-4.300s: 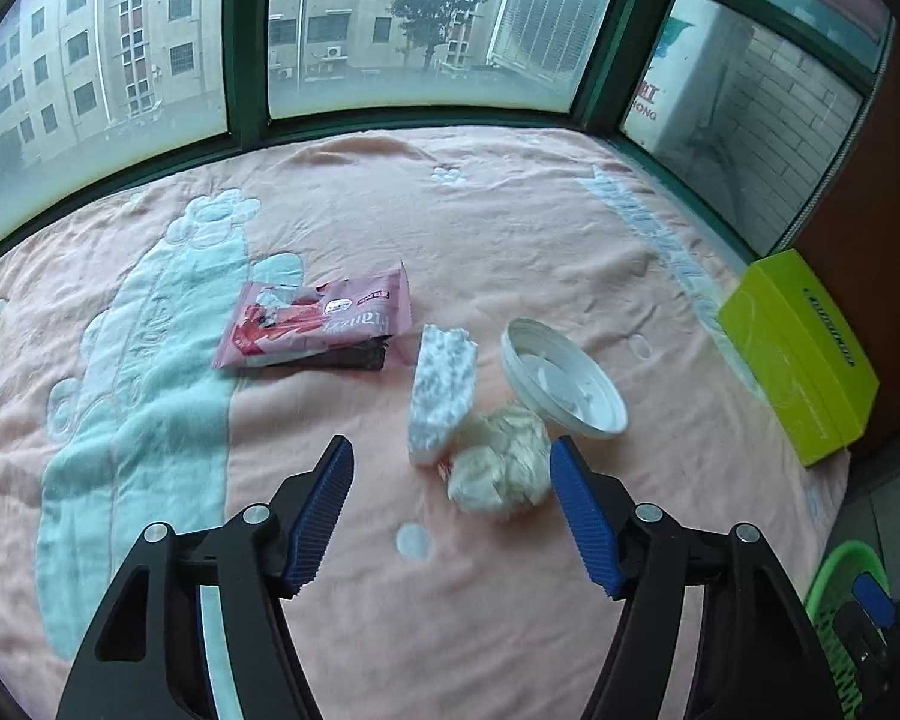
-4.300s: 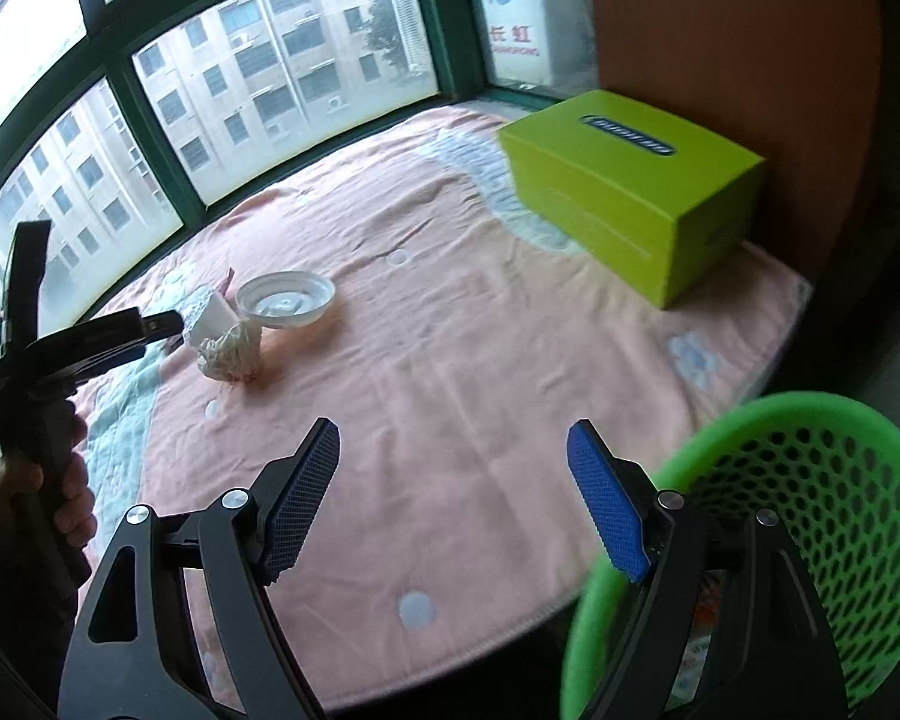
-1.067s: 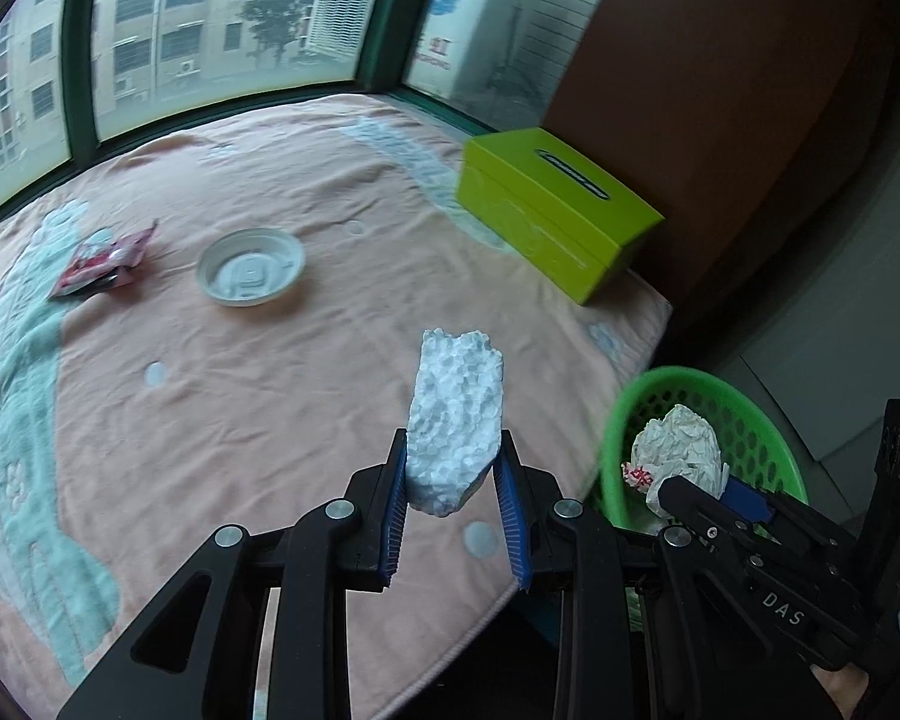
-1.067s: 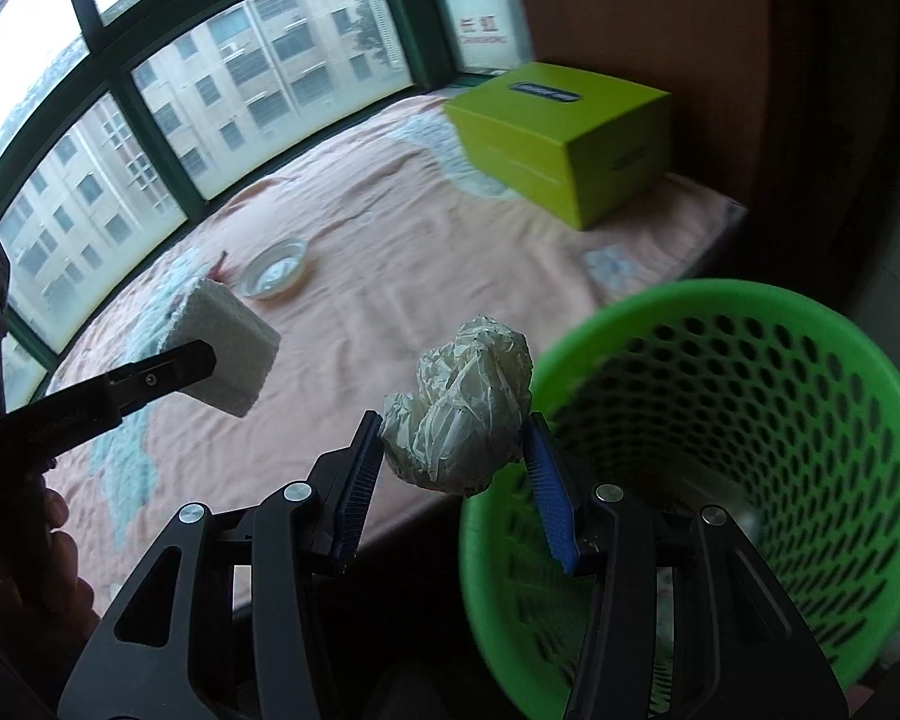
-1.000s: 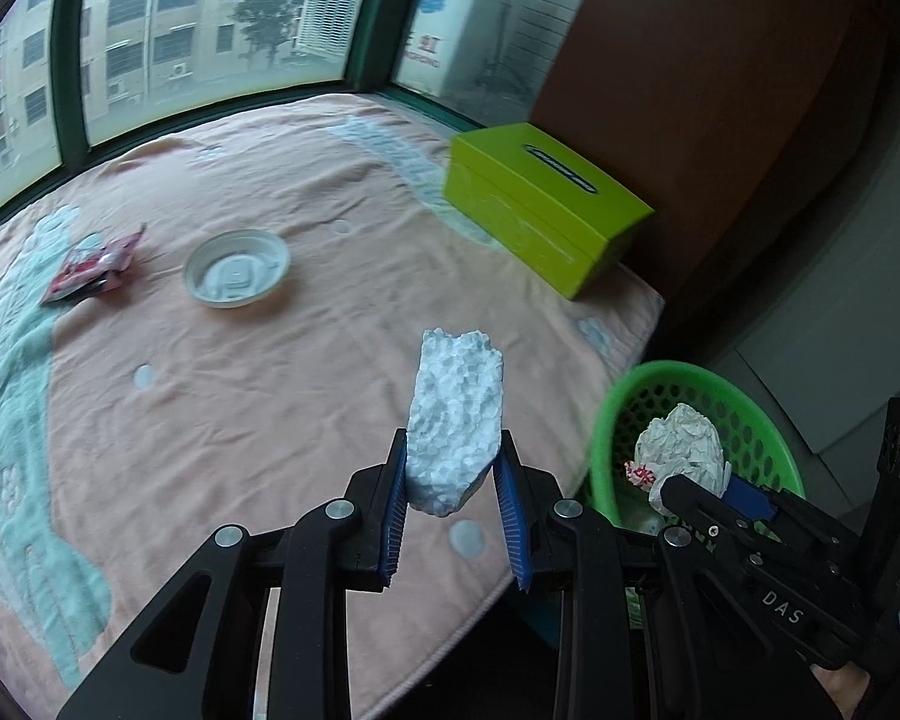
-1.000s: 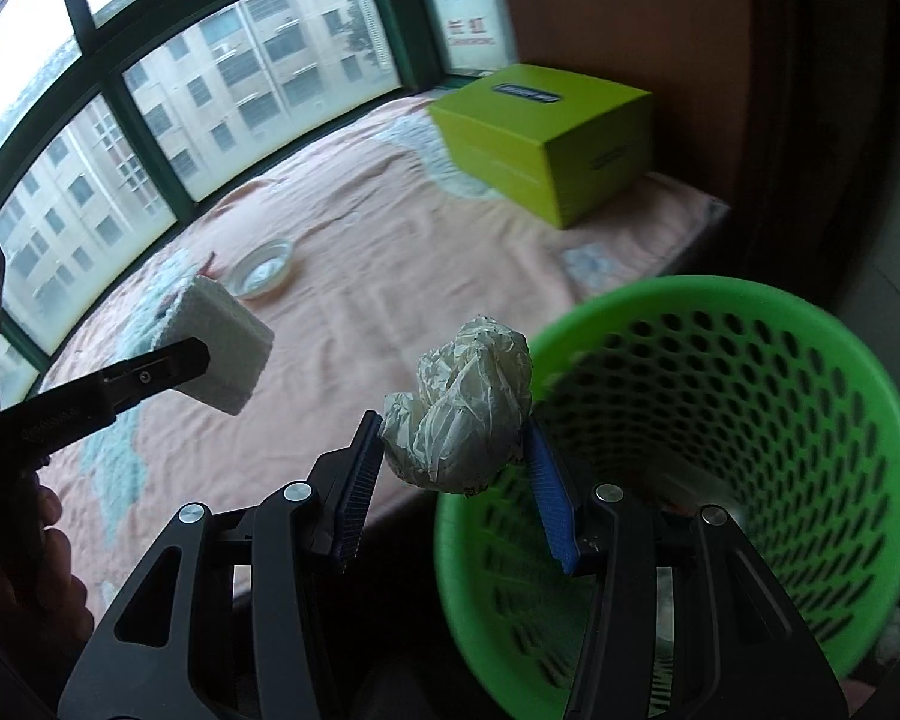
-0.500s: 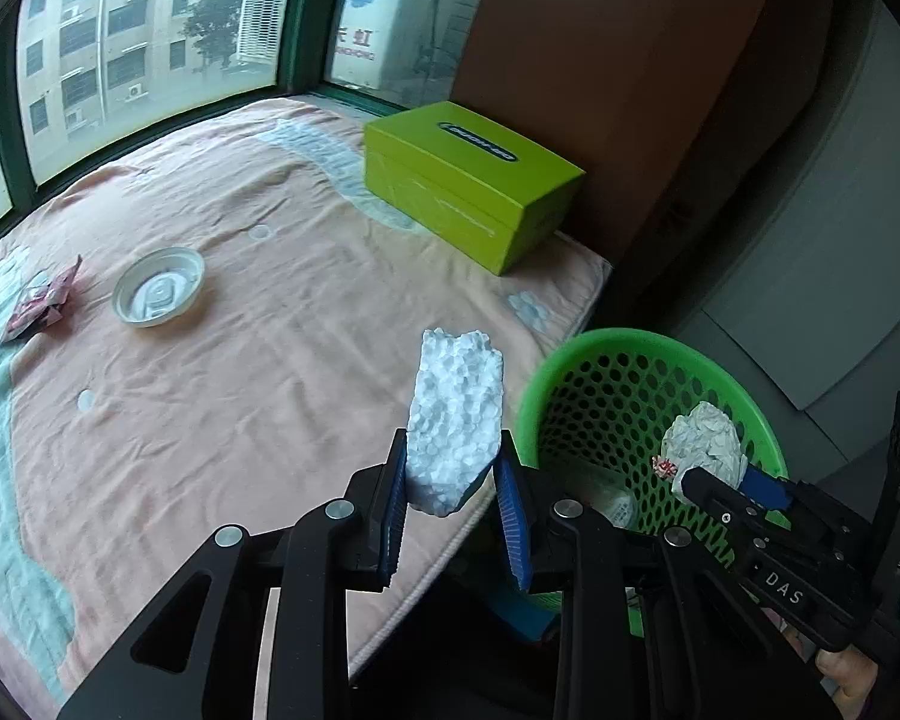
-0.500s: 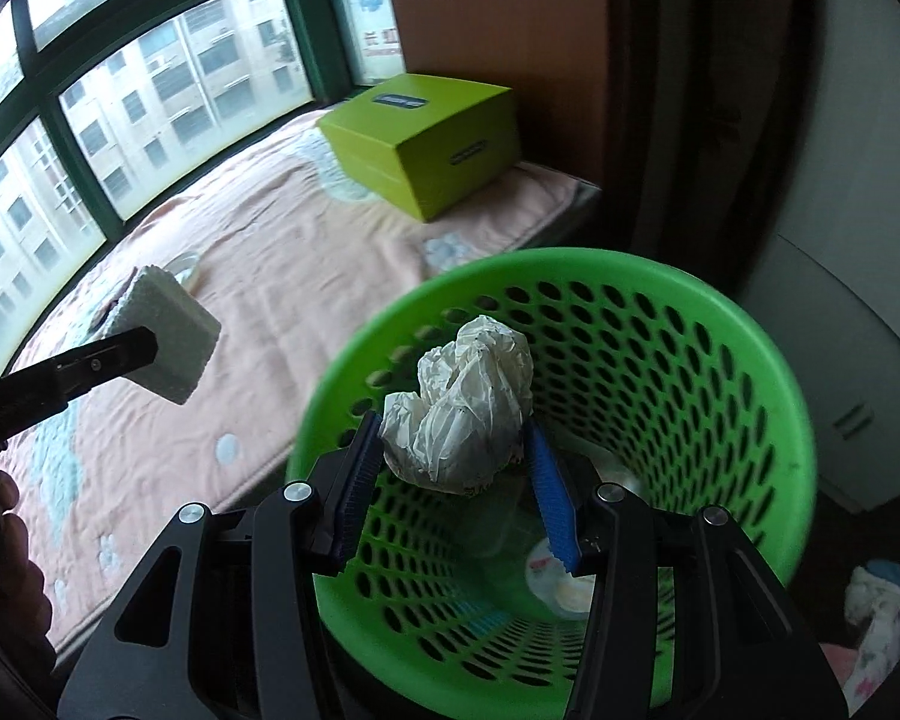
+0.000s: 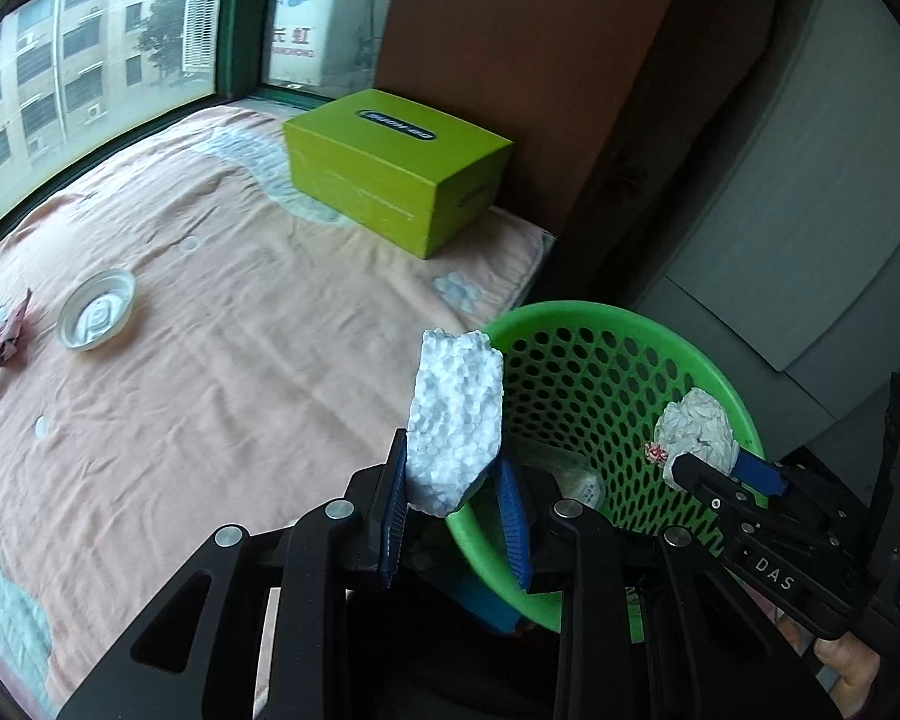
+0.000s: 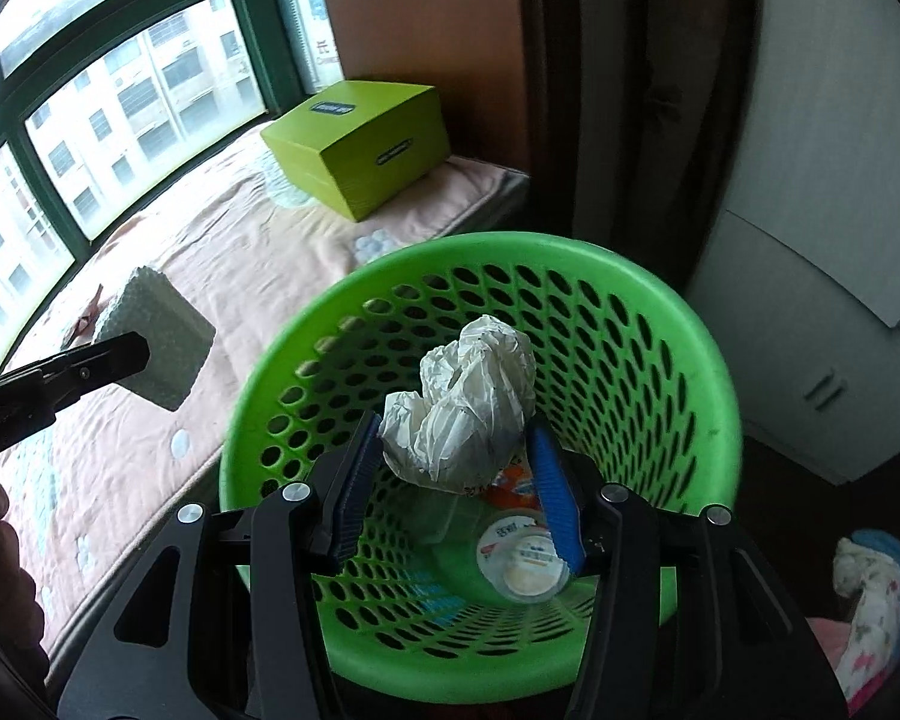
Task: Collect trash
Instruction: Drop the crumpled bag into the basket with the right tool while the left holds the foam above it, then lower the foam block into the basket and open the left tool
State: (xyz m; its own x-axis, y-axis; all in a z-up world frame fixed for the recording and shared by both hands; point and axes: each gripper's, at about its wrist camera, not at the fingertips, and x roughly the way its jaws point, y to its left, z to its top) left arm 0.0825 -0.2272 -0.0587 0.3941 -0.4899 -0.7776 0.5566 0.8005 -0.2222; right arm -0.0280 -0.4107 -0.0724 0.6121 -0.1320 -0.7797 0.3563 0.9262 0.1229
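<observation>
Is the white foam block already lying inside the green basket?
No, the foam block is clamped in the left gripper beside the basket rim.

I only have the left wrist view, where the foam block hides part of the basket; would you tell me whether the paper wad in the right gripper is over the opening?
Observer: Yes. In the right wrist view the crumpled paper wad hangs right over the opening of the green basket. It is between the jaws of the right gripper, which are opening.
Operator: Thank you. Is the foam block over the opening too?
Observer: No. The foam block in the left gripper is off to the side of the rim, over the edge of the bed.
Operator: What is inside the basket?
Observer: An orange wrapper lies beside a round labelled cup at the bottom.
</observation>
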